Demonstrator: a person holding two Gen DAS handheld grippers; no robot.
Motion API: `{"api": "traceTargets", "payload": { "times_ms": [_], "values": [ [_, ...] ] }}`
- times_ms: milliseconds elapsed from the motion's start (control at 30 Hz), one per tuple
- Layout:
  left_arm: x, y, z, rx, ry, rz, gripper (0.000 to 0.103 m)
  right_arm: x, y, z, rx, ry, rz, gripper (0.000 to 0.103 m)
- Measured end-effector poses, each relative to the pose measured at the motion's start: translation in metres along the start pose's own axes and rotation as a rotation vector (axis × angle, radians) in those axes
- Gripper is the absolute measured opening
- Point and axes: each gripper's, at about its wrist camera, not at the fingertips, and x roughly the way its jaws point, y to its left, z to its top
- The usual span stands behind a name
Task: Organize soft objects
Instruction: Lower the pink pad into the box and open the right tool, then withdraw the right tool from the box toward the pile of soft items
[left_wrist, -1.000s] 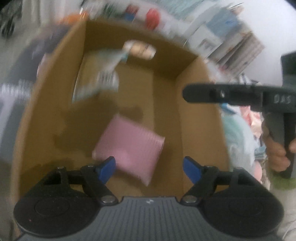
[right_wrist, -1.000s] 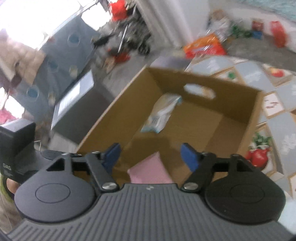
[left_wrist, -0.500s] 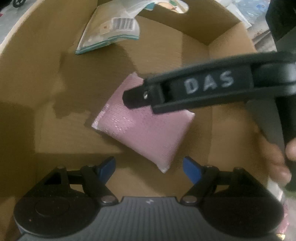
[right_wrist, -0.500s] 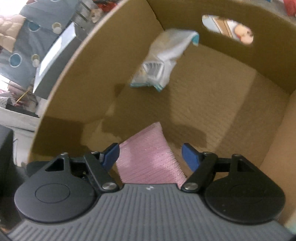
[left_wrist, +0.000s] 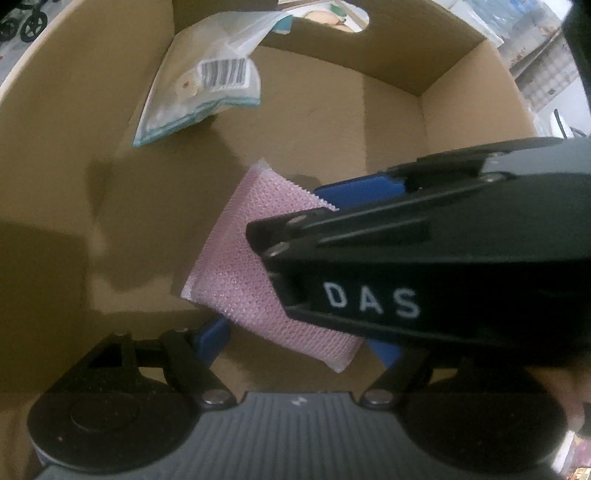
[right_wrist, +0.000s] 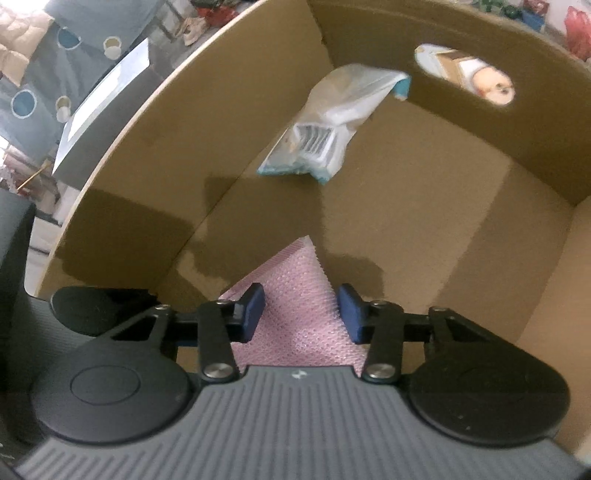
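Observation:
A pink mesh sponge (left_wrist: 255, 266) lies on the floor of a cardboard box (left_wrist: 74, 110). My right gripper (right_wrist: 301, 312) reaches into the box and straddles the sponge (right_wrist: 299, 317), its blue pads partly closed, one on each side of it. In the left wrist view the right gripper (left_wrist: 369, 221) crosses over the sponge. My left gripper (left_wrist: 299, 347) is open just behind the sponge's near edge. A clear plastic packet with a barcode (left_wrist: 207, 74) leans against the far left wall and shows in the right wrist view too (right_wrist: 325, 129).
The far wall of the box has an oval handle hole (right_wrist: 469, 77). Outside the box to the left are a dark mat with circles (right_wrist: 44, 74) and floor clutter. Papers show beyond the box's right wall (left_wrist: 546, 74).
Both grippers have dropped deeper into the box. My right gripper's pads have narrowed around the pink sponge. The left gripper has stayed open.

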Motion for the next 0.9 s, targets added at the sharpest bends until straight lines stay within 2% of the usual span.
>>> {"api": "traceTargets", "payload": {
  "times_ms": [400,533,700,900],
  "values": [
    [-0.026,-0.028,0.039,0.041,-0.107,0.023,0.081,-0.06,-0.03,0.008,0.112,-0.137,-0.03,0.039],
    [-0.027,-0.039,0.056,0.058,-0.152,0.046,0.081,-0.073,-0.037,0.012,0.134,-0.2,-0.077,0.039],
    [-0.028,-0.038,0.072,0.045,-0.219,0.103,0.081,-0.082,-0.049,0.013,0.155,-0.271,-0.114,0.041],
    [-0.033,-0.023,0.072,-0.003,-0.252,0.101,0.081,-0.103,-0.061,0.014,0.144,-0.404,-0.107,0.045]
  ]
}}
